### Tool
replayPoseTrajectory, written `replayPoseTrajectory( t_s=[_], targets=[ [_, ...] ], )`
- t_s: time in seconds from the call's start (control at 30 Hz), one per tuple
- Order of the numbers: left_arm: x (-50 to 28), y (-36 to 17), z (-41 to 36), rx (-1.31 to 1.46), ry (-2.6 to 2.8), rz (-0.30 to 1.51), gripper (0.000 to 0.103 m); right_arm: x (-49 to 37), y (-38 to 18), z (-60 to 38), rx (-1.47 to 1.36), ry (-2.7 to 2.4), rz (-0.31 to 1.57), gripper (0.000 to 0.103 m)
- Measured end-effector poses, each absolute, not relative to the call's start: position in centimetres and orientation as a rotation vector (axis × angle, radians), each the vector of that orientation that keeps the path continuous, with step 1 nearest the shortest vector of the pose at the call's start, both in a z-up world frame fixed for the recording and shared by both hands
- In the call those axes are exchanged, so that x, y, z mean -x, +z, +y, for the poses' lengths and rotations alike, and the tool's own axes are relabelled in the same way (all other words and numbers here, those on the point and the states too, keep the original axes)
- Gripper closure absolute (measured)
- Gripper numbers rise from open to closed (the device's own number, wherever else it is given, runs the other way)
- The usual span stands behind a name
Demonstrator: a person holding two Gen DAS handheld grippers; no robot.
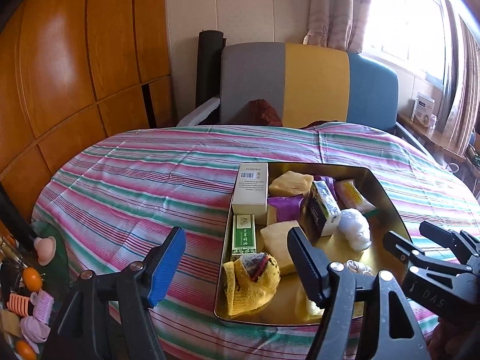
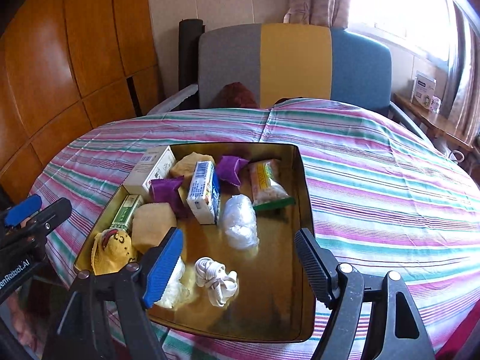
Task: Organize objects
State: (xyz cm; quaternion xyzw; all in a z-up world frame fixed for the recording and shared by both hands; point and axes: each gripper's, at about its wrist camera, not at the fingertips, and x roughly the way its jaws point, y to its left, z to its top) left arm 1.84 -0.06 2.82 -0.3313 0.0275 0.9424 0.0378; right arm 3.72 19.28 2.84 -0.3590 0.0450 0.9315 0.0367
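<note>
A shallow gold metal tray (image 2: 303,186) lies on a bed covered by a pink, green and white striped sheet (image 2: 375,180). Inside the tray I count two boxes at the far left, one tall white carton with a barcode (image 1: 250,190) and one small green carton (image 1: 243,234) just near of it. There are two purple foil packets (image 2: 166,192), one blue and white tissue pack (image 2: 204,192) standing on its edge in the middle, and one clear snack bag with a green edge (image 2: 268,184) at the far right. Three pale yellow wrapped blocks (image 2: 153,226) seem to be there, but one is half hidden, so the count is not sure. One white crumpled plastic bag (image 2: 241,223) lies in the middle, one coiled white cord (image 2: 214,280) lies near, and one yellow knitted sock with dark marks (image 1: 252,282) sits in the near left corner.

The left gripper (image 1: 237,261) hovers over the near left edge of the tray with its jaws spread and nothing between them. The right gripper (image 2: 238,265) hovers over the near part of the tray, jaws also spread wide and empty; the cord lies below the gap.

Behind the bed stands a grey, yellow and blue panel (image 1: 309,84). At the near left, a small glass tabletop (image 1: 61,258) carries hair rollers and small orange fruits.
</note>
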Motion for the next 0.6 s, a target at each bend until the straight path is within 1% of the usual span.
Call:
replayPoseTrajectory(
  t_s=[0.3,0.37,0.4,0.6],
  targets=[
    [-1.72,2.37,0.02,1.034,2.876,0.084,0.033,-3.57,2.61,19.02,1.109,2.867,0.131,0.026],
    [-1.83,2.39,-0.09,1.014,2.876,0.071,0.036,-3.49,2.52,18.9,1.116,2.867,0.13,0.026],
    [-1.87,2.42,-0.16,1.008,2.879,0.066,0.038,-3.46,2.44,18.81,1.119,2.868,0.128,0.026],
    [-1.77,2.53,-0.25,1.0,2.886,0.064,0.039,-3.25,2.03,18.48,1.136,2.867,0.125,0.026]
  ],
)
